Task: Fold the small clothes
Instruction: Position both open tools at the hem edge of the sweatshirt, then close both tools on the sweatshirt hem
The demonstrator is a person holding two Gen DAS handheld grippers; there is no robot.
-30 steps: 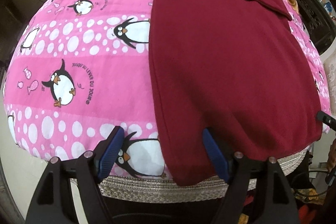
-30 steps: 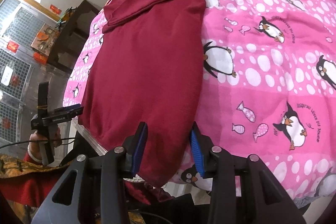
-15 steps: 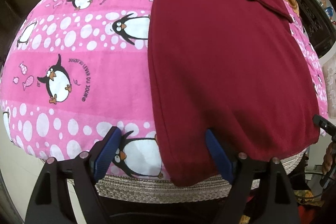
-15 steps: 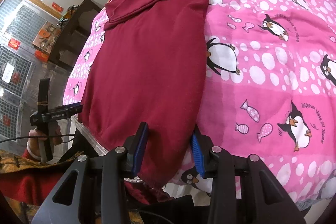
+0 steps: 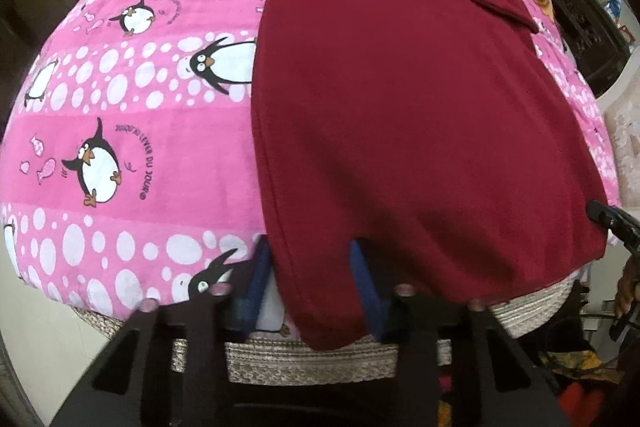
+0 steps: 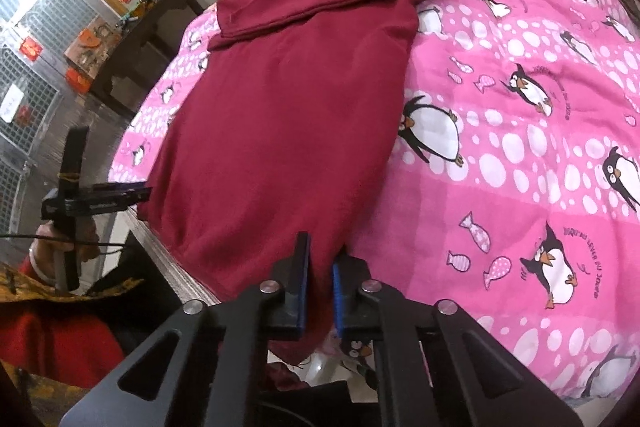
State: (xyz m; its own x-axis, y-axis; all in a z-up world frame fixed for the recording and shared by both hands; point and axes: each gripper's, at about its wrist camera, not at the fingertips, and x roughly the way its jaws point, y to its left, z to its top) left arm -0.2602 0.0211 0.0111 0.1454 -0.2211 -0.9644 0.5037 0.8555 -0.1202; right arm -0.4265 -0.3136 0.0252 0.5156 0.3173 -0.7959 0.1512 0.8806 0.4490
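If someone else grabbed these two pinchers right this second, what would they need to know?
Right gripper: nearly closed on a near hem corner of the maroon garment; a firm pinch cannot be confirmed.
Left gripper: fingers straddle the other hem corner, a gap remaining, so not yet clamped.
The garment lies flat on the pink penguin blanket, hem hanging over the near edge.
Done: sleeves already folded across the top.
Left: probably close both grippers, lift the hem and fold it up toward the collar end.
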